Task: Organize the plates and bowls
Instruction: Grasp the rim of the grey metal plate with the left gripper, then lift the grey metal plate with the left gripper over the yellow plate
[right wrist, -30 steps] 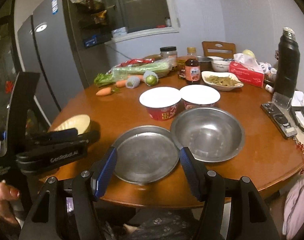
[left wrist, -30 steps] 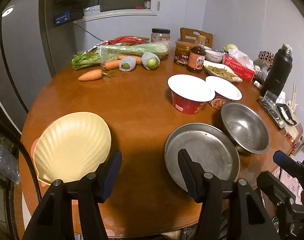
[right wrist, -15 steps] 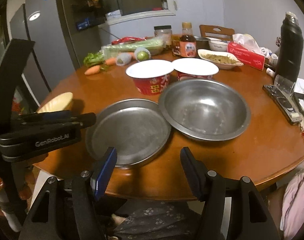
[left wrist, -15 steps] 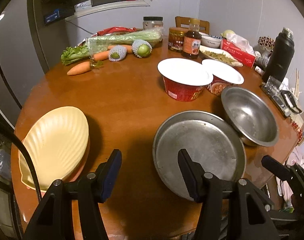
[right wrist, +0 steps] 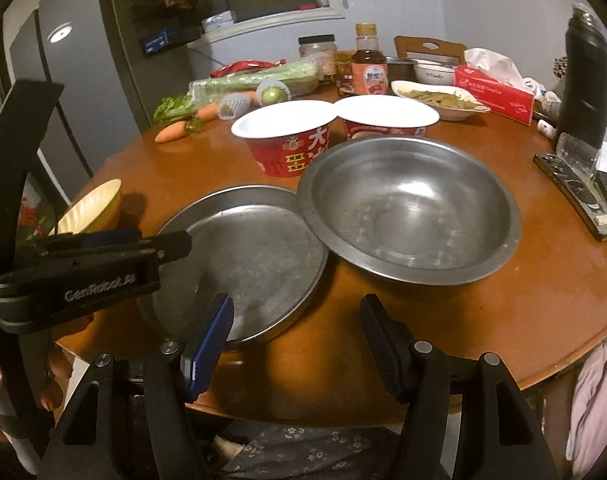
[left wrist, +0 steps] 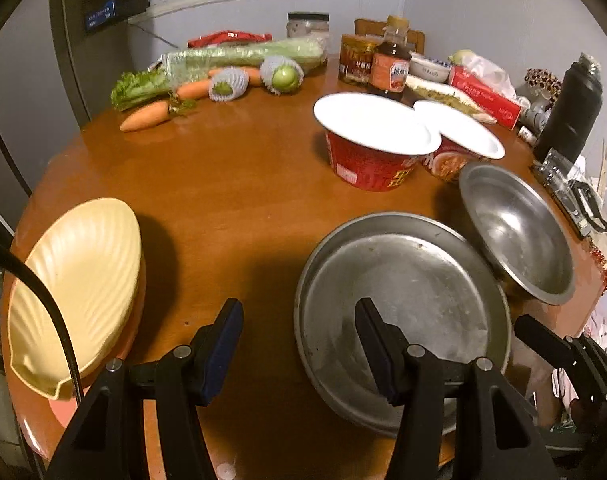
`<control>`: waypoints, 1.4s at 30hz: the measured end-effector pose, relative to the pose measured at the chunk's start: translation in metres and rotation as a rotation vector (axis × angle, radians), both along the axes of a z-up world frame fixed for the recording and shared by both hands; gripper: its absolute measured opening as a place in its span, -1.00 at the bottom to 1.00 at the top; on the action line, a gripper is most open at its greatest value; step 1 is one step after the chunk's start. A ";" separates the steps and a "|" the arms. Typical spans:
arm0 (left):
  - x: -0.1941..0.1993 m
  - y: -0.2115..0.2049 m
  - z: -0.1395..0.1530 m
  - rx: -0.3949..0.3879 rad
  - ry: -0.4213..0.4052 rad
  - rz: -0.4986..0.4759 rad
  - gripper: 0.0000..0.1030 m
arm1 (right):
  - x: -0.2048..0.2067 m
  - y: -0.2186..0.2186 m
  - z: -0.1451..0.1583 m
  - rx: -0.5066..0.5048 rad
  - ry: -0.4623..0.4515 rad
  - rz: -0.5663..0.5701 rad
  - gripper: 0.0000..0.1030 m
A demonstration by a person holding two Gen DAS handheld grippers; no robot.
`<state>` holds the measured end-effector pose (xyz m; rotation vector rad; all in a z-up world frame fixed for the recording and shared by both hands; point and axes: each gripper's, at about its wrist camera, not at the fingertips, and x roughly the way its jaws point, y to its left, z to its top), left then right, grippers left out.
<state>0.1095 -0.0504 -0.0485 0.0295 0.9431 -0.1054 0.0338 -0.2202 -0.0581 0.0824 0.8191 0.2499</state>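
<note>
- Left gripper [left wrist: 299, 340] hangs over the near edge of the round table [left wrist: 239, 200], jaws wide apart and empty; its right finger [left wrist: 373, 344] overlaps the near-left part of the steel plate [left wrist: 407, 304] in view, contact not clear
- Right gripper [right wrist: 295, 336] sits at the table's near edge, jaws spread and empty, just in front of the gap where plate [right wrist: 255, 256] and steel bowl [right wrist: 411, 208] meet
- The plate lies flat at the near edge; the bowl's rim overlaps the plate's right rim
- The shell plate [left wrist: 75, 292] rests on a pink plate [left wrist: 63, 412] at the left edge, well apart from the steel pair
- A broad strip of bare wood lies between the shell plate and the steel plate, running back to the vegetables
- Two red noodle cups [right wrist: 291, 136] with white lids stand close behind the bowl and plate, the nearer one almost touching them
- Behind those: carrots [left wrist: 147, 118], wrapped celery [left wrist: 239, 58], netted fruit [left wrist: 283, 76], jars and a sauce bottle [left wrist: 389, 64], a dish of food [right wrist: 439, 98] and a tissue box [right wrist: 493, 94]
- A black flask [right wrist: 585, 76] and remotes [right wrist: 575, 190] crowd the right edge beside the bowl
</note>
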 end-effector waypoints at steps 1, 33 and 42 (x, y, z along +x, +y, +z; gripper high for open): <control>0.002 -0.001 -0.002 0.000 0.002 -0.005 0.12 | 0.000 0.001 -0.001 0.000 -0.002 0.000 0.31; -0.047 0.021 0.044 0.018 -0.150 -0.002 -0.07 | -0.016 0.049 0.031 -0.031 -0.113 0.124 -0.03; -0.063 0.055 0.071 0.017 -0.215 0.072 -0.07 | -0.020 0.081 0.057 -0.047 -0.171 0.188 -0.03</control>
